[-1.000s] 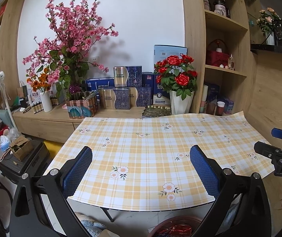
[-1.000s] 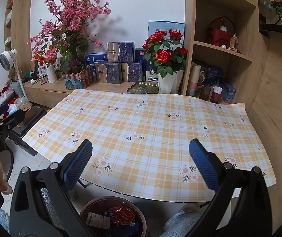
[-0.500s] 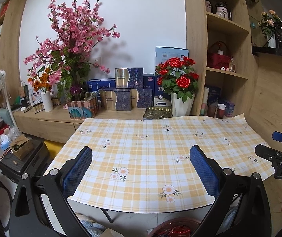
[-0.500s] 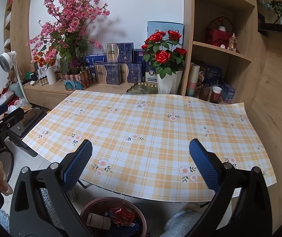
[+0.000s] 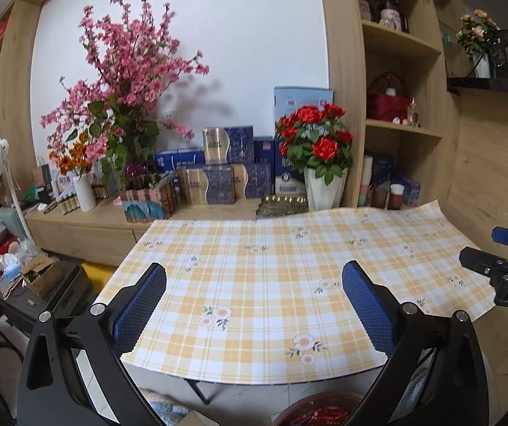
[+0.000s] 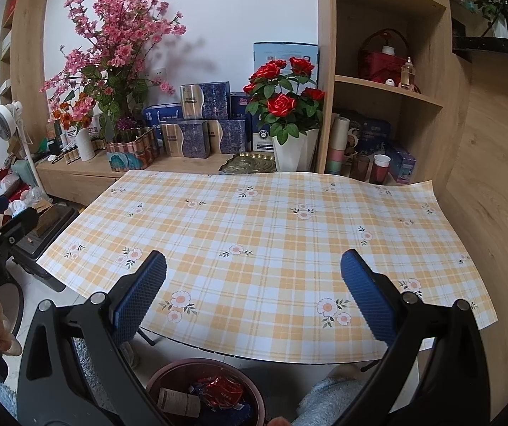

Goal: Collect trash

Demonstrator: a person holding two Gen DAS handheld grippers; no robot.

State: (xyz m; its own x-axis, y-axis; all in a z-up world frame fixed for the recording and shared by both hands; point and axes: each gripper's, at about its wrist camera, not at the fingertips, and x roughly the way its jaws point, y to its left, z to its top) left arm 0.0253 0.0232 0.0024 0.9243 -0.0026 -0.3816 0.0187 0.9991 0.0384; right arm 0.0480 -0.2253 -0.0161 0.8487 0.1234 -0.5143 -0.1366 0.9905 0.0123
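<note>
Yellow-checked cloth is covering the table, its top lying bare. Left gripper and right gripper are hovering over the near edge, both with fingers spread wide and holding nothing. Brown bin is sitting on the floor under the near edge, holding red wrappers and a bottle.
</note>
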